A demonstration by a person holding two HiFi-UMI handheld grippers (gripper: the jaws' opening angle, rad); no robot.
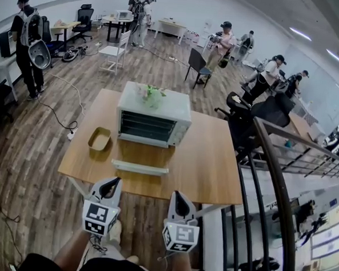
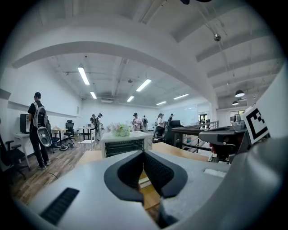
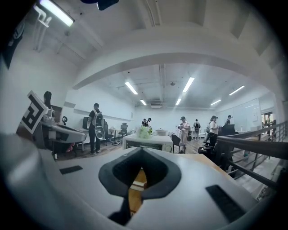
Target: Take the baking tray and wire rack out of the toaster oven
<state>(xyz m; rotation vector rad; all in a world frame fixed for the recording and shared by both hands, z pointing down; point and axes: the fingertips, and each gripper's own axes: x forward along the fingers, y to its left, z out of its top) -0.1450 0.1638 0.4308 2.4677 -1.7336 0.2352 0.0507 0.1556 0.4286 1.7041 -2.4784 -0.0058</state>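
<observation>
Our left gripper [image 1: 113, 183] and right gripper [image 1: 179, 198] are both clenched on nothing, well short of the toaster oven [image 1: 160, 106]. The wire rack [image 1: 146, 126] sits inside the oven's open front, but we cannot make out the baking tray. We judge the rack light, stiff and slick, best pinched at its front bar.

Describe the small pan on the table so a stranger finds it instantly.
Find the wooden table with the white toaster oven on it. Left of the oven, apart from it, lies the pan: tan, rectangular, shallow, the only dish there.
</observation>
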